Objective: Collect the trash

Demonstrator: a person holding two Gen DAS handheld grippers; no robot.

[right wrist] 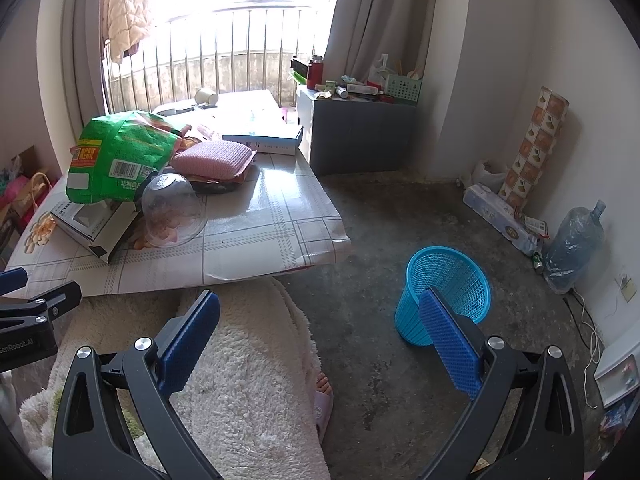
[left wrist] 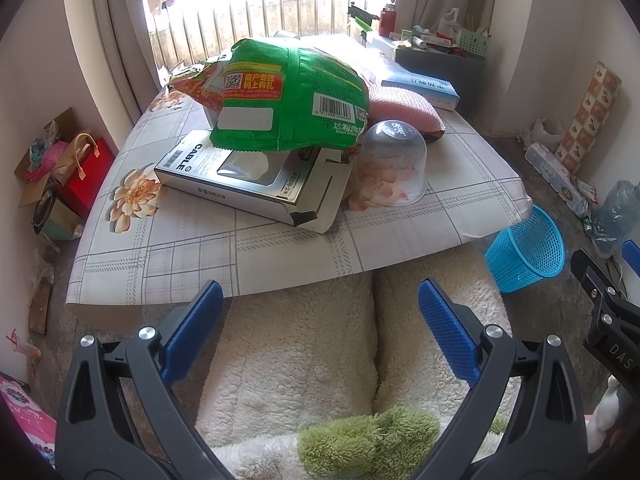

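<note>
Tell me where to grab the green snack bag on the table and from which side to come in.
Grip the green snack bag by its flat crimped bottom edge, which overhangs the cable box toward you. Come in from the near side, roughly level, with the left gripper open. That seam is thin and unobstructed; the puffy body would likely slip, and the clear cup crowds its right.

Hidden from me: cable box (left wrist: 240, 184) top under green snack bag (left wrist: 288, 96); windowsill clutter (right wrist: 372, 88) too small to identify.

Green snack bag (left wrist: 288, 96): glossy crinkled plastic film. Upturned cup (left wrist: 390, 162): clear smooth plastic. Cable box (left wrist: 244, 178): matt cardboard. Table cover (right wrist: 272, 216): glossy. Basket (right wrist: 442, 294): blue plastic mesh. Floor (right wrist: 380, 220): rough concrete.
</note>
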